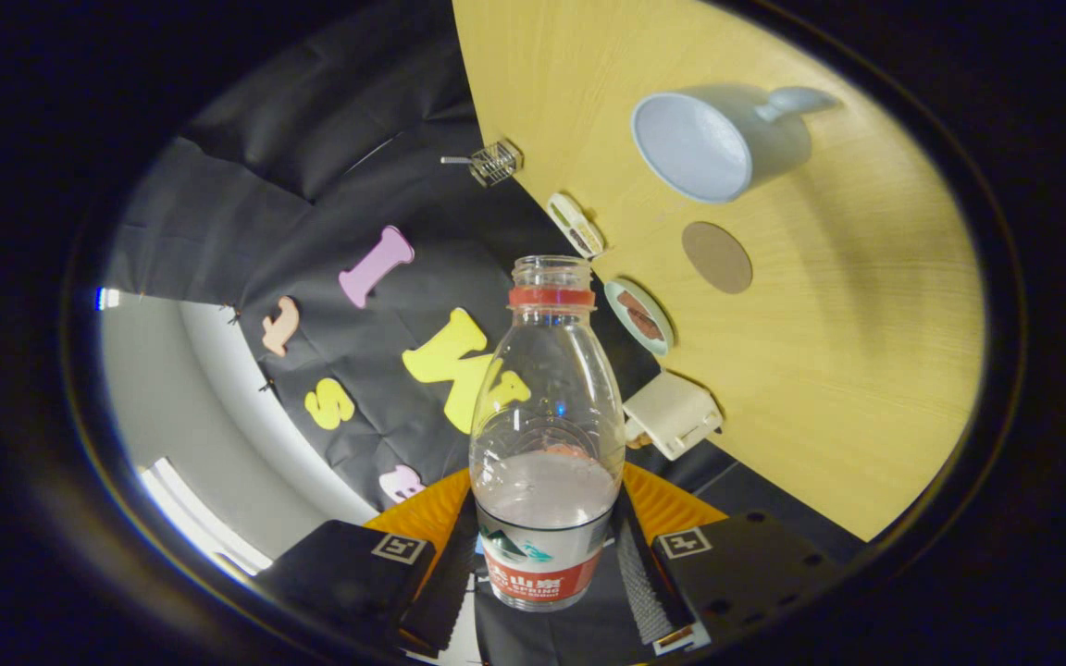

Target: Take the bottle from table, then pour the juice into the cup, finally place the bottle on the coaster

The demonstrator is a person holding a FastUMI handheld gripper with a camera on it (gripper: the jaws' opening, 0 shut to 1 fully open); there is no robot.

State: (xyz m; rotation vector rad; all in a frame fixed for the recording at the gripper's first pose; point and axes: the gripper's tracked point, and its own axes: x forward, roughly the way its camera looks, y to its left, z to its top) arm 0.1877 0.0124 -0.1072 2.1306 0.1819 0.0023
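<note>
the gripper (547, 573) is clenched on the bottle (547, 435): both fingers (445, 583) press against its lower body, one from each side, at the labelled band. the bottle sits between the fingers, and its long axis runs straight ahead along them, with the open, capless mouth pointing toward 12 o'clock and the base nearest the camera. a red ring circles the neck just under the mouth. the clear body holds a pale pinkish juice that fills only the lower part, its surface lying just above the label.

the whole view is rolled, so the wooden table (866, 370) spreads from 12 round to 4 o'clock of the bottle, its edge running on a slant just past the bottle's right shoulder. the cup (713, 143), pale blue with a handle on its far side, stands on the table at about 1 o'clock from the bottle's mouth, well apart from it, its opening turned toward the camera. the round brown coaster (716, 256) lies flat between cup and bottle, at about 2 o'clock from the mouth and nearer the table edge.

along that edge sit four small things: a wire clip (494, 162) at 11 o'clock, a white oval piece (576, 224) just past the mouth, a round pale-rimmed disc (639, 316) just beside the neck at 3 o'clock, and a cream block (672, 413) beside the shoulder. none lies between mouth and cup.
</note>
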